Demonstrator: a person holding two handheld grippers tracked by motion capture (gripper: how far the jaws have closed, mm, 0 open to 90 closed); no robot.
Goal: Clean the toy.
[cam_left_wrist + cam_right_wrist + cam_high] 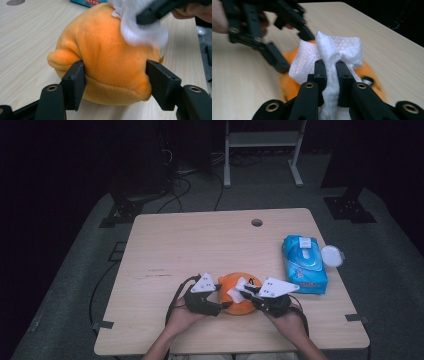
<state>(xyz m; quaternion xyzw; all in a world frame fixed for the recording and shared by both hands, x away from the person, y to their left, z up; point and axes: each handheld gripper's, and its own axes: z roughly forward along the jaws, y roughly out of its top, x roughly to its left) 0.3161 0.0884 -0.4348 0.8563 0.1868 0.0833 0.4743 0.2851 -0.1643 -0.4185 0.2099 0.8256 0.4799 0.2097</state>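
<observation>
An orange plush toy (239,306) lies on the wooden table (200,245) near its front edge. My left gripper (218,303) comes in from the toy's left; in the left gripper view its jaws press into both sides of the plush (110,62), shut on it (116,75). My right gripper (246,293) comes in from the right, shut on a white wet wipe (235,290). In the right gripper view the wipe (332,50) bunches between the two jaws (331,67) and rests on top of the orange plush (287,85).
A blue pack of wet wipes (305,265) lies to the right of the toy, with a round white lid (332,255) beside it near the table's right edge. A cable hole (257,222) sits at the far edge. A person's hands hold both grippers.
</observation>
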